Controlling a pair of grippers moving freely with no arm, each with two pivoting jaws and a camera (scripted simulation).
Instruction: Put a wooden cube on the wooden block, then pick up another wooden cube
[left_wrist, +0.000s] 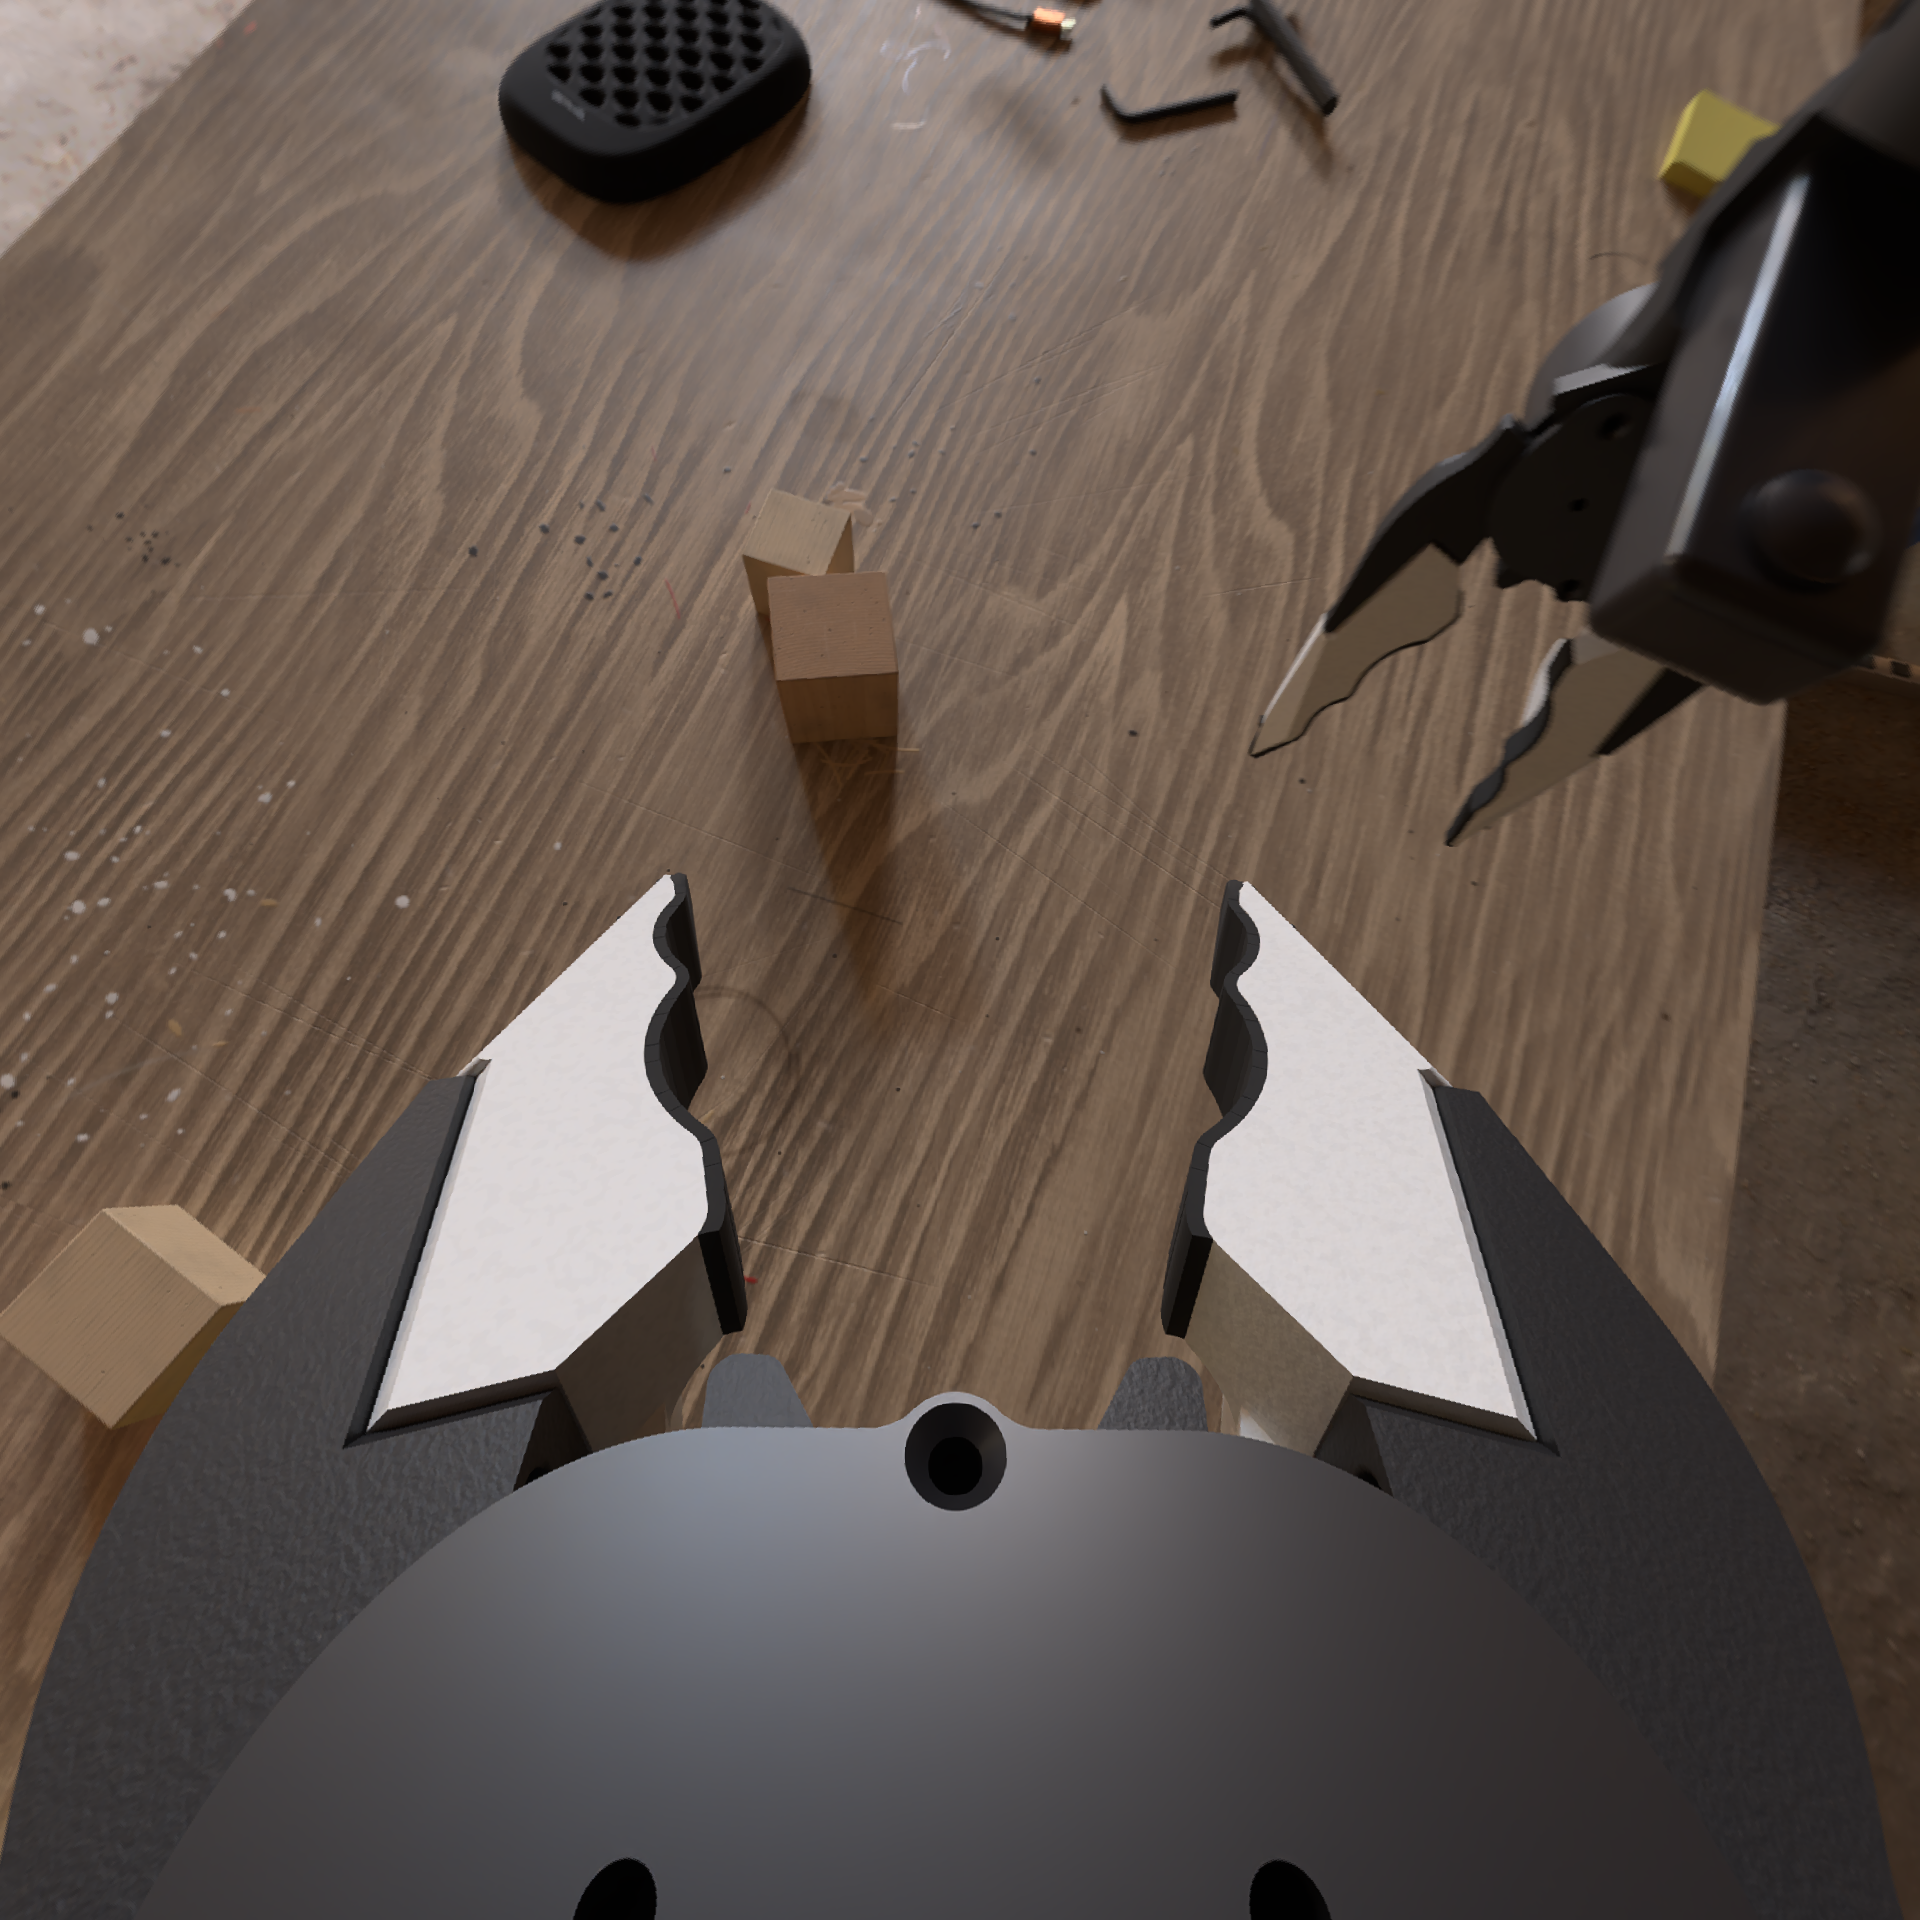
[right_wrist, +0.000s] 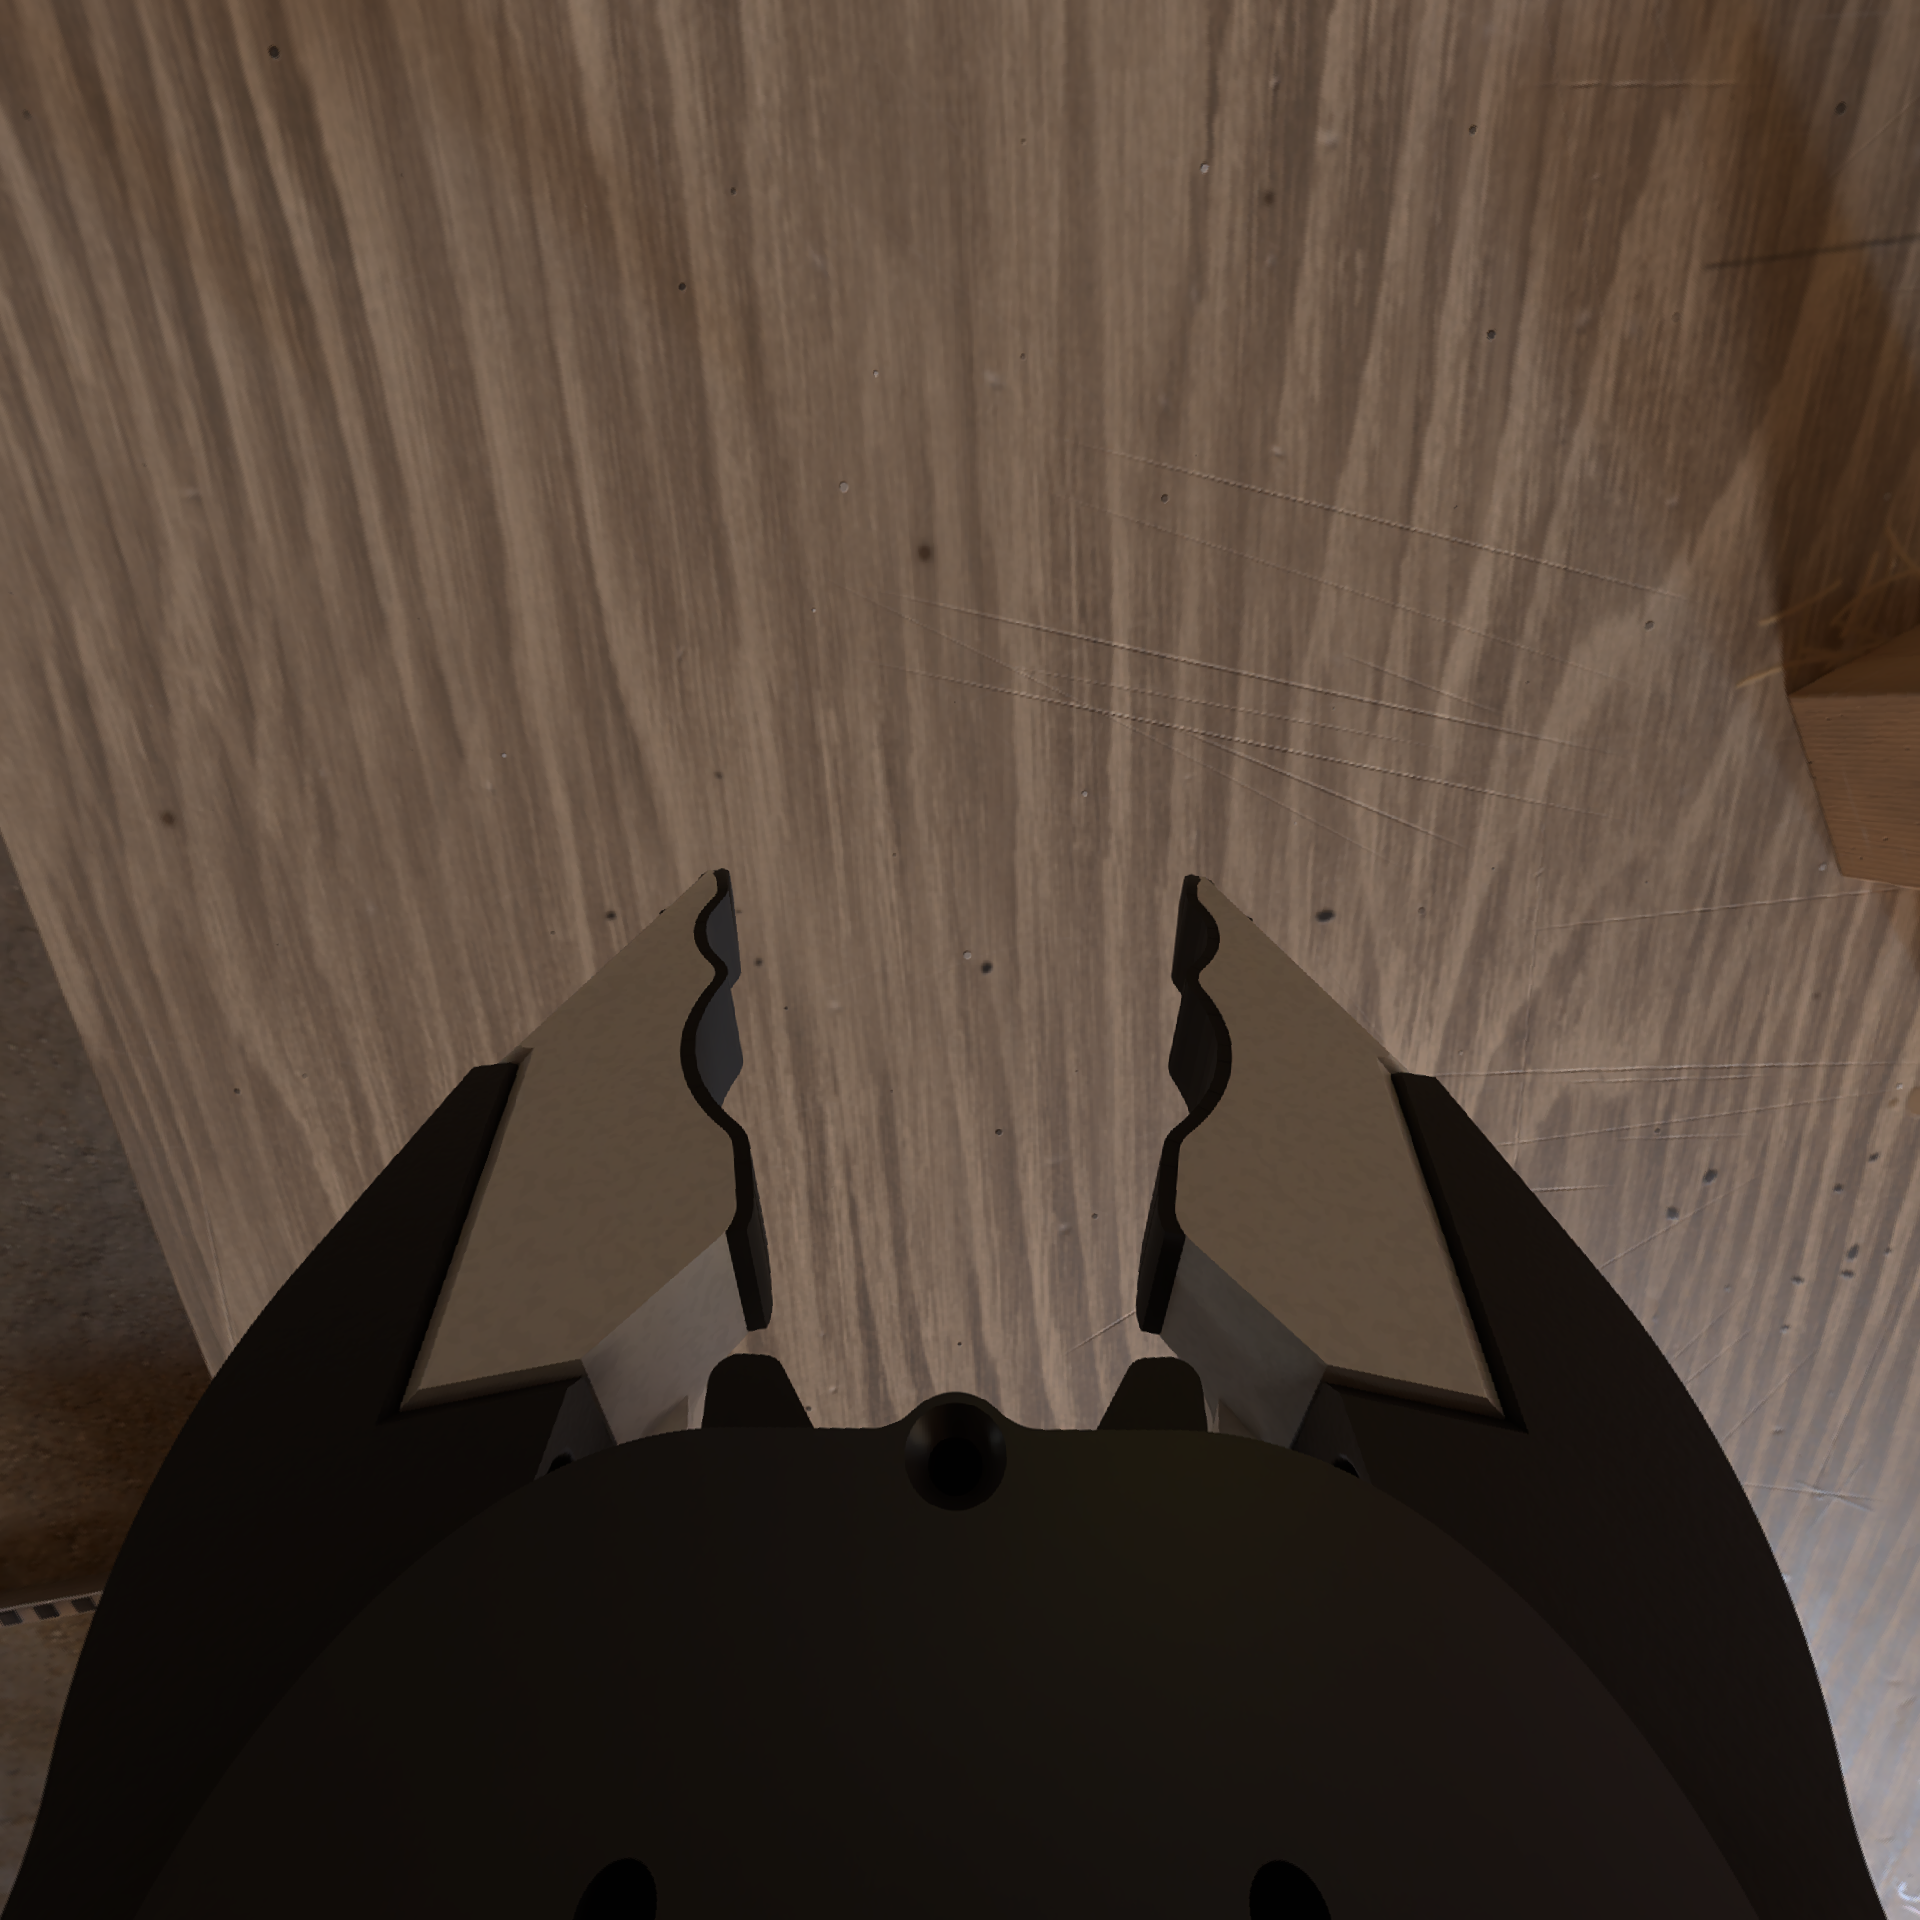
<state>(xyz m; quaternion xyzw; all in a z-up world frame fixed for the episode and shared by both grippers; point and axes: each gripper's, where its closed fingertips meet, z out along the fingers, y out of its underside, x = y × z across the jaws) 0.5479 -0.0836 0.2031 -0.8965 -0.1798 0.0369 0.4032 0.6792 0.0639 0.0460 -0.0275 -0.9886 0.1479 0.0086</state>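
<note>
In the left wrist view two brown wooden cubes stand touching in the middle of the wooden table (left_wrist: 416, 520): a nearer one (left_wrist: 836, 655) and one behind it (left_wrist: 800, 535), turned at an angle. A paler wooden cube (left_wrist: 125, 1309) lies at the lower left beside my left gripper. My left gripper (left_wrist: 956, 885) is open and empty, above the table short of the pair. My right gripper (left_wrist: 1356, 792) hangs to the right of the pair, open and empty. In the right wrist view it (right_wrist: 956, 881) faces bare table, with a wooden piece (right_wrist: 1860, 769) at the right edge.
A black perforated pad (left_wrist: 655, 94) lies at the far left. Black hex keys (left_wrist: 1164, 104) and a small copper part (left_wrist: 1049, 21) lie at the far middle. A yellow block (left_wrist: 1714, 140) sits far right. The table edge (left_wrist: 1756, 935) runs along the right, with floor (right_wrist: 62, 1143) beyond.
</note>
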